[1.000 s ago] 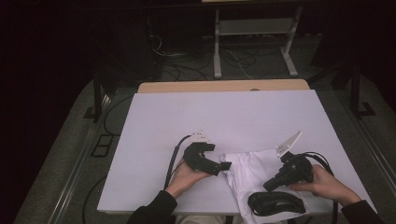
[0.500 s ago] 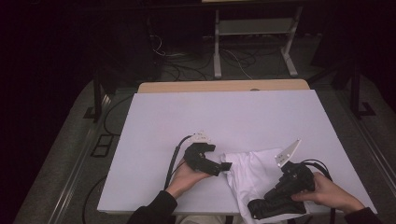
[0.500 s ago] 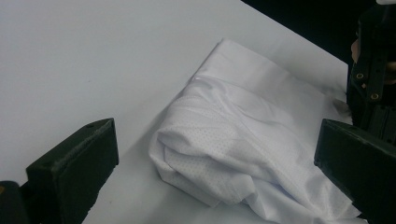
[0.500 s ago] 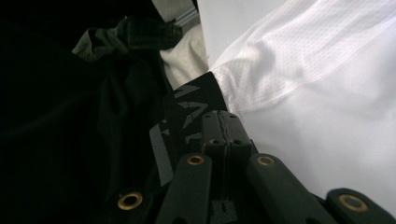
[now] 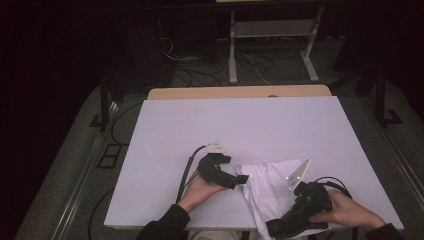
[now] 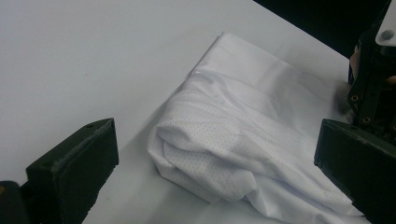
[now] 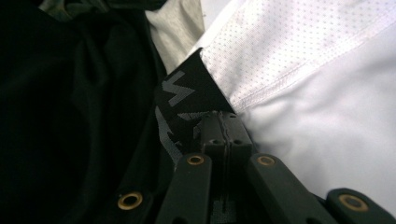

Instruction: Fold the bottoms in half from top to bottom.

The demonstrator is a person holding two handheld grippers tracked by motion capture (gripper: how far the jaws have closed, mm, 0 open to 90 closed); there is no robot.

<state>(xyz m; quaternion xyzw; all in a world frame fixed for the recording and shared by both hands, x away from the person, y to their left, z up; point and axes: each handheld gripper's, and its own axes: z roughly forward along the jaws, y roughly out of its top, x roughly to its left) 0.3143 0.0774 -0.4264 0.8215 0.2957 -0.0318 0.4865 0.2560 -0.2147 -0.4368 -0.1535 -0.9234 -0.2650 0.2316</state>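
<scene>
White garment (image 5: 272,192) crumpled at near edge of table (image 5: 240,130), between both grippers. Right gripper (image 7: 223,122) jaws pressed fully together at garment's near edge, beside black patterned band (image 7: 180,100); whether fabric is pinched between tips, cannot tell. Left gripper (image 6: 212,154) jaws spread wide, nothing gripped; folded bulge of garment lies just ahead between them, apart from both pads. Left hand (image 5: 197,187) rests on table left of garment.
</scene>
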